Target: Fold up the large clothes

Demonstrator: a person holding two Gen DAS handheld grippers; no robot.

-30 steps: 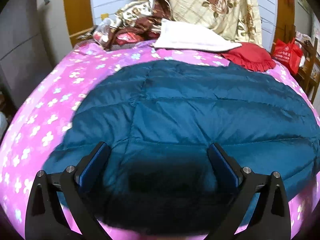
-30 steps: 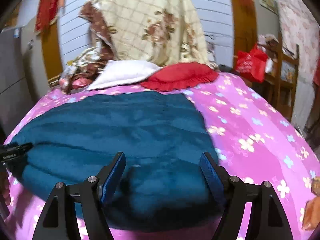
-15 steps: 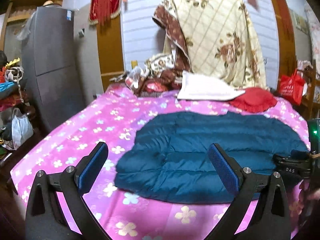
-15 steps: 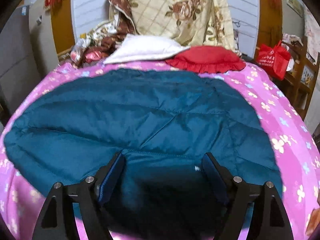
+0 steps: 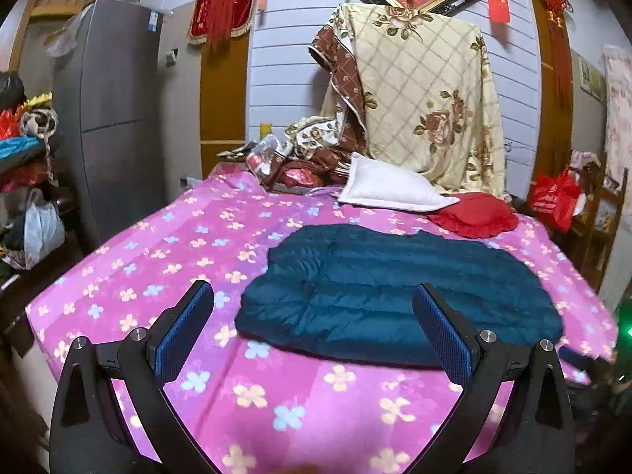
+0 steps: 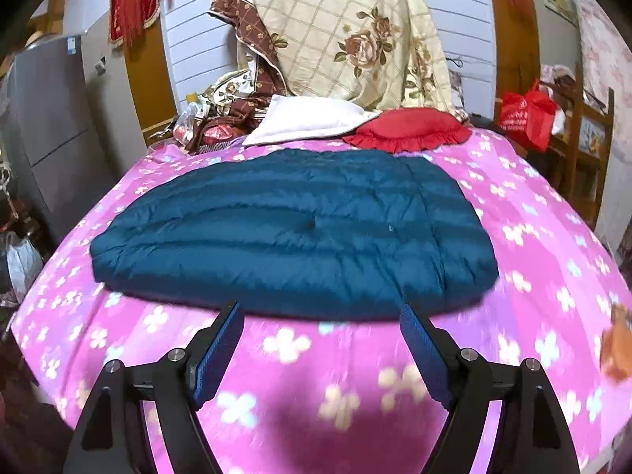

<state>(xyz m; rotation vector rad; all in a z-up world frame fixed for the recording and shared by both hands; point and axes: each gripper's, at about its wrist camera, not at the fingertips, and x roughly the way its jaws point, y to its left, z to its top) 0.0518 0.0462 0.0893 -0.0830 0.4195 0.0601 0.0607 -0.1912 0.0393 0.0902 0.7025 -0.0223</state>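
Note:
A dark teal quilted down jacket (image 5: 399, 296) lies folded into a flat rectangle on the pink flowered bed (image 5: 189, 260). It also shows in the right wrist view (image 6: 292, 229), across the middle of the bed (image 6: 553, 245). My left gripper (image 5: 314, 326) is open and empty, held back above the bed's near left part, short of the jacket's left edge. My right gripper (image 6: 320, 335) is open and empty, just in front of the jacket's near edge, not touching it.
A white pillow (image 5: 387, 191) and a red frilled cushion (image 5: 474, 215) lie at the head of the bed, with a heap of floral bedding (image 5: 418, 106) behind. A grey fridge (image 5: 110, 118) stands left. A red bag (image 5: 553, 197) hangs on wooden shelves at right.
Both grippers have pulled back and up from the jacket, which lay right under them a second ago. The jacket lies still on the bed.

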